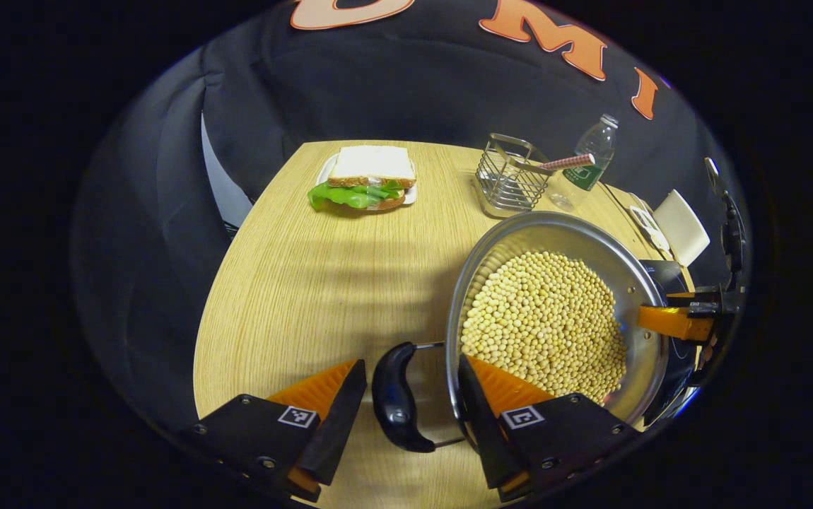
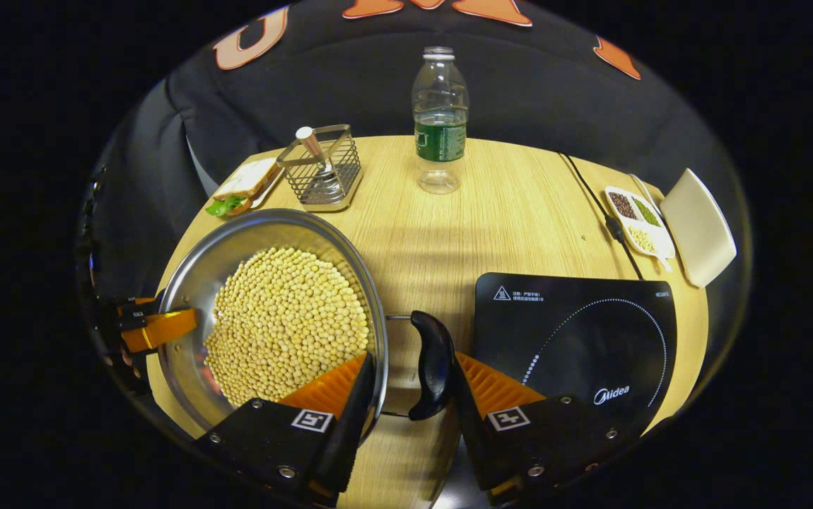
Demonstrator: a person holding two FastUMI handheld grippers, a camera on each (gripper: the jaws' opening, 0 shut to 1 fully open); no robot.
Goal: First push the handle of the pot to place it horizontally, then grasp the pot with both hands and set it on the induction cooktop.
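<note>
A steel pot [image 1: 562, 237] [image 2: 251, 223] full of soybeans [image 1: 541, 318] stands on the wooden table [image 1: 293, 283], left of the black induction cooktop [image 2: 576, 332]. Both of its black handles lie horizontal. My left gripper [image 1: 412, 359] straddles the left handle [image 1: 392, 403]. One finger is inside the rim, the other a small gap outside the handle. My right gripper [image 2: 413, 354] is shut on the right handle [image 2: 433, 364], with one finger inside the rim and the other against the handle. Each gripper also shows across the pot in the other's view, the right gripper [image 1: 675, 322] and the left gripper [image 2: 159, 329].
At the far side of the table are a sandwich on a plate [image 1: 367, 180], a wire basket [image 2: 322, 170] and a plastic bottle [image 2: 440, 120]. A divided dish of grains [image 2: 636, 219], a white plate [image 2: 696, 226] and the cooktop's cable [image 2: 590, 191] lie beyond the cooktop.
</note>
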